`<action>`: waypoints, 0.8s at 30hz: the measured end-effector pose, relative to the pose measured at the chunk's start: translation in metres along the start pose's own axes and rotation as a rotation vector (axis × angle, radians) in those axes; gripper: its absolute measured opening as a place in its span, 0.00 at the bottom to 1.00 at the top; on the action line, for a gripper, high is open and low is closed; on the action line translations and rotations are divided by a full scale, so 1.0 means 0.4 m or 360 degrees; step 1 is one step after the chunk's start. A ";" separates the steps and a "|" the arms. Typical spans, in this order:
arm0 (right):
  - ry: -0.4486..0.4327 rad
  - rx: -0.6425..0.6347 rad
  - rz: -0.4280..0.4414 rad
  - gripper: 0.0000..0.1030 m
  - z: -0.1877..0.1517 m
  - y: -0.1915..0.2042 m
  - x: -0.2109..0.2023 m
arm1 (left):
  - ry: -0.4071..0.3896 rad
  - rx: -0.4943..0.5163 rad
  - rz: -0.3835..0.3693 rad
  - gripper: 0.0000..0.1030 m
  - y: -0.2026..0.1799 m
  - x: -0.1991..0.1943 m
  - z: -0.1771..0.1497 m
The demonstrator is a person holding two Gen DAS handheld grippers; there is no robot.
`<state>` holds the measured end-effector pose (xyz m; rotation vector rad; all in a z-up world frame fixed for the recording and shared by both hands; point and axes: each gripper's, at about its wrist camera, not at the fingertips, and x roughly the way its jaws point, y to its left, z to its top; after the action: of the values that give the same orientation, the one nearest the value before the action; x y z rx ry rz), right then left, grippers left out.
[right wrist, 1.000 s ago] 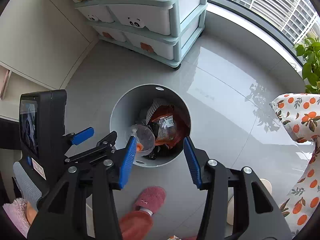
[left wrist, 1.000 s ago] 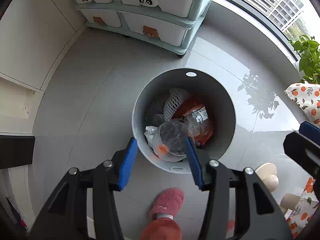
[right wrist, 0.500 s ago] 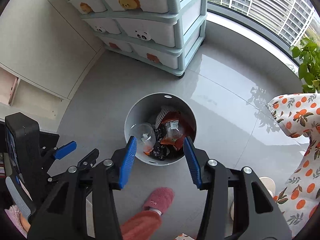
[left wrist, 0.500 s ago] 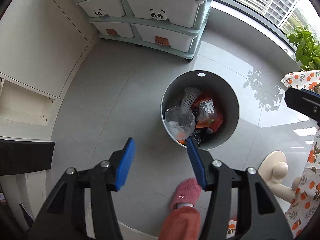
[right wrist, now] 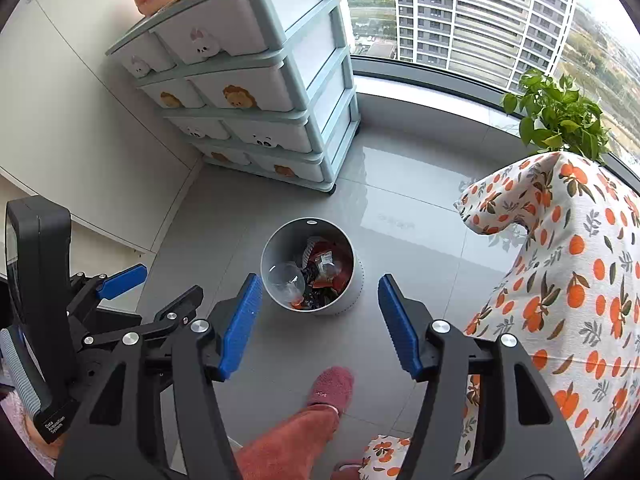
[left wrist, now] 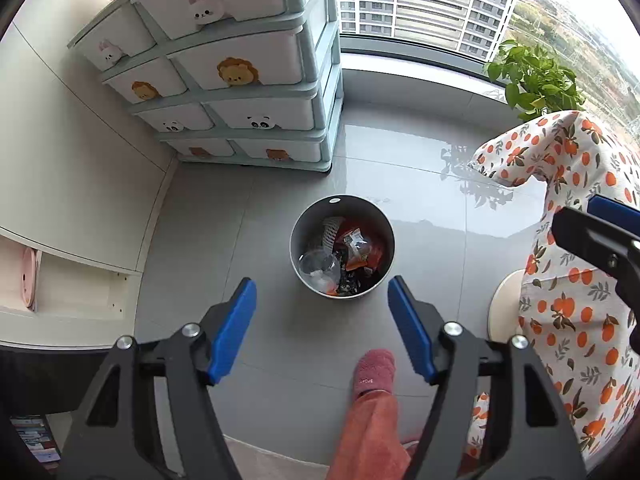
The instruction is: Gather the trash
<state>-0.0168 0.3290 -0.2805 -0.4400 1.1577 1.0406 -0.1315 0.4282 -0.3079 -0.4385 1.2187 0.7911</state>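
Below, one grey bin [left wrist: 342, 216] stands on the floor [left wrist: 280, 184], holding one clear cup [left wrist: 318, 266] and several wrappers [left wrist: 358, 248]. Both claws, left [left wrist: 322, 330] and right [right wrist: 320, 322], gape wide, holding nothing.

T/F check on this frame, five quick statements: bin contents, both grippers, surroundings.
1. The grey trash bin stands upright on the floor with trash inside. True.
2. The left gripper is shut on a clear plastic cup. False: its fingers are spread apart and hold nothing; the clear plastic cup lies inside the bin.
3. The right gripper is open and empty. True.
4. The drawer unit with animal faces lies tipped over on the floor. False: it stands upright against the wall, behind the bin.
5. A pink slipper is on the floor nearer the camera than the bin. True.
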 end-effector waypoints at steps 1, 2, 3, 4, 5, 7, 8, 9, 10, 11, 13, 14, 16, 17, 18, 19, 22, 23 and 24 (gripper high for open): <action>-0.0018 0.0024 -0.0016 0.58 -0.011 -0.018 -0.041 | -0.0018 0.0025 -0.0012 0.67 -0.017 -0.034 0.002; -0.0036 0.0049 -0.0034 0.58 -0.022 -0.035 -0.086 | -0.0031 0.0054 -0.0023 0.67 -0.036 -0.068 0.003; -0.0053 0.0075 -0.0052 0.58 -0.033 -0.052 -0.128 | -0.0041 0.0083 -0.0030 0.67 -0.059 -0.104 0.003; -0.0071 0.0101 -0.0071 0.59 -0.046 -0.074 -0.175 | -0.0044 0.0113 -0.0037 0.67 -0.081 -0.137 0.005; -0.0085 0.0125 -0.0097 0.59 -0.057 -0.091 -0.220 | -0.0033 0.0140 -0.0055 0.67 -0.102 -0.167 0.007; -0.0112 0.0179 -0.0156 0.59 -0.085 -0.128 -0.306 | 0.0000 0.0171 -0.0116 0.67 -0.144 -0.233 0.008; -0.0125 0.0213 -0.0188 0.62 -0.100 -0.147 -0.347 | 0.0012 0.0185 -0.0155 0.67 -0.165 -0.265 0.008; -0.0142 0.0249 -0.0212 0.64 -0.117 -0.167 -0.389 | 0.0016 0.0205 -0.0194 0.67 -0.189 -0.300 0.007; -0.0152 0.0285 -0.0232 0.65 -0.133 -0.187 -0.428 | 0.0014 0.0231 -0.0219 0.67 -0.211 -0.331 0.007; -0.0161 0.0321 -0.0246 0.65 -0.150 -0.206 -0.467 | 0.0001 0.0266 -0.0235 0.67 -0.238 -0.367 0.004; -0.0175 0.0394 -0.0269 0.66 -0.184 -0.245 -0.542 | -0.0044 0.0353 -0.0243 0.72 -0.295 -0.436 -0.005; -0.0186 0.0431 -0.0277 0.66 -0.201 -0.263 -0.580 | -0.0076 0.0402 -0.0244 0.72 -0.327 -0.473 -0.010; -0.0209 0.0501 -0.0304 0.66 -0.239 -0.294 -0.650 | -0.0133 0.0495 -0.0247 0.73 -0.386 -0.539 -0.026; -0.0222 0.0535 -0.0324 0.67 -0.256 -0.307 -0.681 | -0.0154 0.0540 -0.0254 0.73 -0.413 -0.568 -0.035; -0.0233 0.0572 -0.0342 0.68 -0.274 -0.321 -0.713 | -0.0170 0.0579 -0.0267 0.74 -0.439 -0.595 -0.042; -0.0245 0.0605 -0.0356 0.69 -0.292 -0.335 -0.743 | -0.0180 0.0617 -0.0285 0.74 -0.465 -0.620 -0.050; -0.0279 0.0703 -0.0415 0.69 -0.347 -0.369 -0.826 | -0.0182 0.0750 -0.0343 0.75 -0.541 -0.689 -0.076; -0.0291 0.0729 -0.0431 0.71 -0.368 -0.373 -0.851 | -0.0178 0.0798 -0.0359 0.75 -0.566 -0.711 -0.086; -0.0304 0.0754 -0.0448 0.72 -0.385 -0.383 -0.876 | -0.0177 0.0846 -0.0382 0.76 -0.589 -0.733 -0.096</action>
<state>0.0201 -0.0157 -0.0573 -0.1176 1.0905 0.5271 -0.0211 0.1574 -0.0681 -0.0975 1.1910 0.2626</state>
